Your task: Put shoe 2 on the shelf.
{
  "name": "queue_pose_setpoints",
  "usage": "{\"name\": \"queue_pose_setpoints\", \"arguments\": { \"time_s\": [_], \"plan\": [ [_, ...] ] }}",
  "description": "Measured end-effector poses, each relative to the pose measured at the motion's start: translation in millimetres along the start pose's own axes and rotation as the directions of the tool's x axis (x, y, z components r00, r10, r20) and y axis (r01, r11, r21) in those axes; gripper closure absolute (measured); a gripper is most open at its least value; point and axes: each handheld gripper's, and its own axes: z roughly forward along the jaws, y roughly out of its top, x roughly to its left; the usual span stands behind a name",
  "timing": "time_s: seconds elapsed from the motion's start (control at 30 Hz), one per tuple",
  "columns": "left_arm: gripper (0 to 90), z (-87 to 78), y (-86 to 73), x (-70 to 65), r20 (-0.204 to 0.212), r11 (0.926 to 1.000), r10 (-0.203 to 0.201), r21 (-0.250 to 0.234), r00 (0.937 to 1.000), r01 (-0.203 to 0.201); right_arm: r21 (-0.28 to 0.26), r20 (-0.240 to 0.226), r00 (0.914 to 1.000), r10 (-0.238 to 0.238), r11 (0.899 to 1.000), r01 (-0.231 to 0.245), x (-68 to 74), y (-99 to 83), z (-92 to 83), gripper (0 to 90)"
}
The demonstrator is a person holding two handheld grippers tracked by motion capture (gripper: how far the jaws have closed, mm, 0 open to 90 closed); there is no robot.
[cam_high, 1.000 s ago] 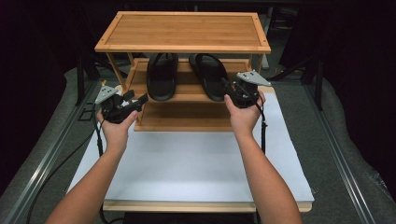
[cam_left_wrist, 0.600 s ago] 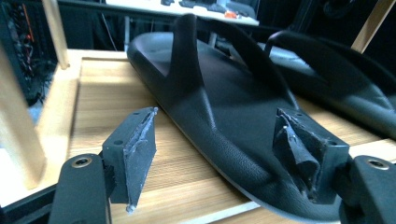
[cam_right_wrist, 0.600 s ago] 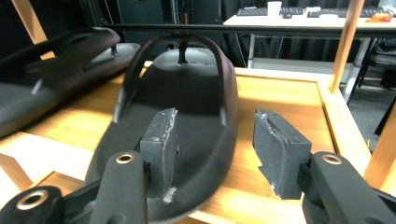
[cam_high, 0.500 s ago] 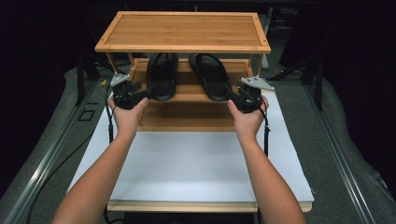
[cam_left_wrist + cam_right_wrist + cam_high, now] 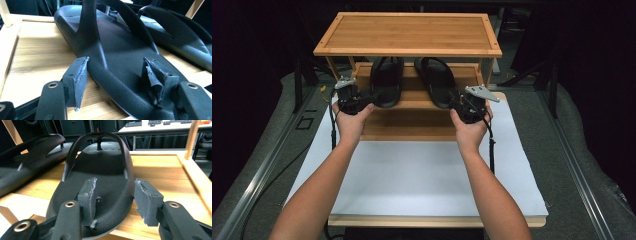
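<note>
Two black sandals sitting side by side on the wooden rack's (image 5: 407, 32) middle shelf. Left gripper (image 5: 115, 75) jaws closing in, straddling left sandal's (image 5: 117, 57) heel edge, not gripping. Right gripper (image 5: 115, 200) straddling right sandal's (image 5: 100, 177) edge, released. High view is showing two hands, three shelves.

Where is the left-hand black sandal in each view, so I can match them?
High view: left sandal on the rack's middle shelf, left of its twin.
Left gripper view: centre, heel between the jaws.
Right gripper view: far left edge.
Shared landmark: the wooden shelf.
</note>
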Motion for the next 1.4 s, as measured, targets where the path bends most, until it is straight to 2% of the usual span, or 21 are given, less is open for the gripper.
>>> {"name": "queue_pose_setpoints", "arguments": {
  "time_s": [0.27,0.3,0.33,0.4,0.53,0.73,1.03,1.4],
  "plan": [
    [41.0,1.2,1.0,-9.5,0.029,0.9999,0.005,0.016,0.9996,-0.006,-0.012,0.036,0.9993,0.010,1.000,-0.009,11.6,-1.7,7.5,51.0],
    [41.0,1.7,1.0,-9.8,0.034,0.9998,0.004,0.018,0.9994,-0.004,-0.012,0.008,0.9999,0.013,1.000,-0.013,11.6,-1.8,8.1,50.9],
    [41.1,2.0,1.1,-9.5,0.039,0.9997,0.009,0.021,0.9992,-0.010,-0.012,0.006,0.9998,0.016,1.000,-0.016,12.3,-1.8,8.4,50.8],
    [41.2,2.7,1.2,-9.5,0.047,0.9997,0.011,0.022,0.9988,-0.012,-0.012,0.029,0.9994,0.018,1.000,-0.018,14.4,-2.0,9.0,50.1],
    [41.6,3.0,1.8,-8.0,0.067,0.9995,0.007,0.032,0.9977,-0.009,-0.013,0.024,0.9994,0.023,1.000,-0.023,17.2,-2.5,10.2,49.5],
    [43.5,4.3,3.6,-10.0,0.128,0.9984,0.003,0.056,0.9917,-0.010,-0.014,0.029,0.9992,0.027,1.000,-0.027,19.0,-2.5,10.6,49.3],
    [43.8,7.8,4.1,-12.5,0.133,0.9984,0.009,0.054,0.9911,-0.017,-0.006,-0.007,0.9999,0.016,1.000,-0.016,26.0,-3.0,9.2,46.6],
    [44.5,11.9,5.7,-14.4,0.133,0.9983,-0.001,0.058,0.9911,-0.007,0.002,-0.035,0.9992,0.018,1.000,-0.017,35.8,-3.6,7.9,44.1]
  ]
}}
